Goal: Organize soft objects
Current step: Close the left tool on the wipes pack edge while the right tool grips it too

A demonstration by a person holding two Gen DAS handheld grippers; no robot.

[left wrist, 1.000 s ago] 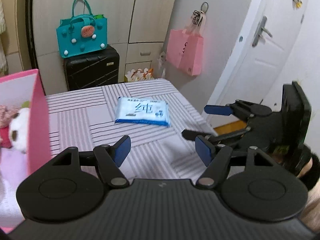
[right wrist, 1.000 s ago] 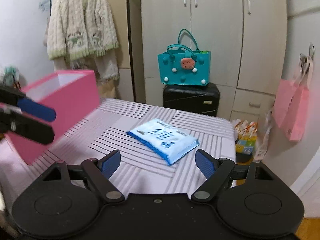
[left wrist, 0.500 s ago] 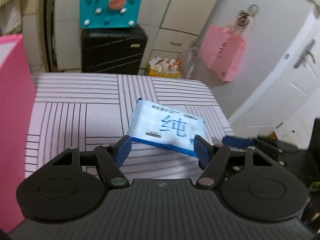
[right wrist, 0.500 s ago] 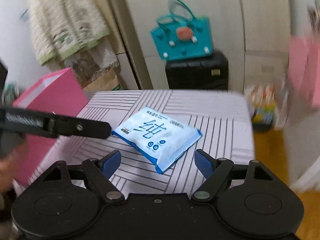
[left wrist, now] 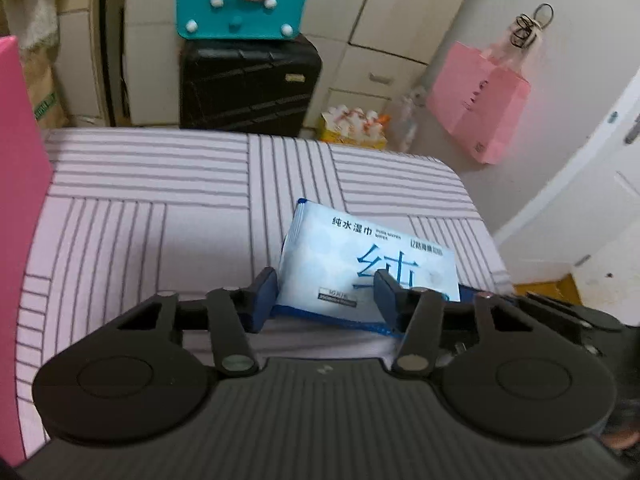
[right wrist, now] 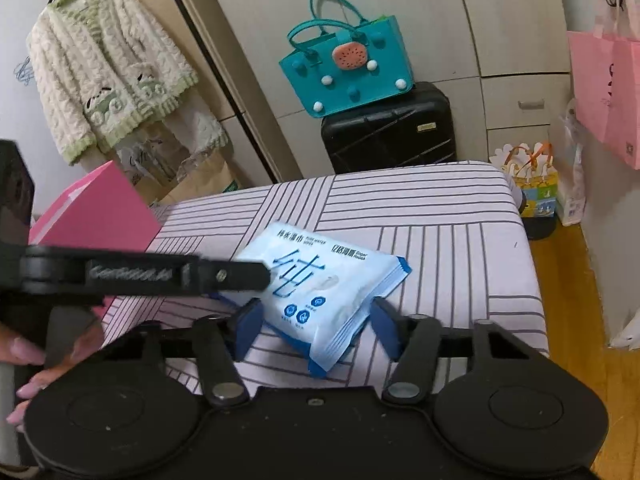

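A blue and white pack of wet wipes (left wrist: 360,268) lies flat on the striped table (left wrist: 160,208). My left gripper (left wrist: 326,292) is open, its jaws either side of the pack's near edge. My right gripper (right wrist: 316,322) is open too, its jaws either side of the pack's near corner (right wrist: 320,280). The left gripper's finger (right wrist: 160,274) crosses the right wrist view from the left and reaches over the pack. The pink box (right wrist: 96,216) stands at the table's left edge and shows in the left wrist view (left wrist: 20,200) too.
A black suitcase (right wrist: 388,128) with a teal bag (right wrist: 348,64) on it stands behind the table. A pink bag (left wrist: 476,100) hangs on the wall at right. A cream cardigan (right wrist: 108,68) hangs at back left. The table's right edge drops to a wooden floor (right wrist: 568,280).
Both grippers have moved in on the wipes pack from open air. The pack now sits between each gripper's jaws. Both pairs of jaws have stayed open.
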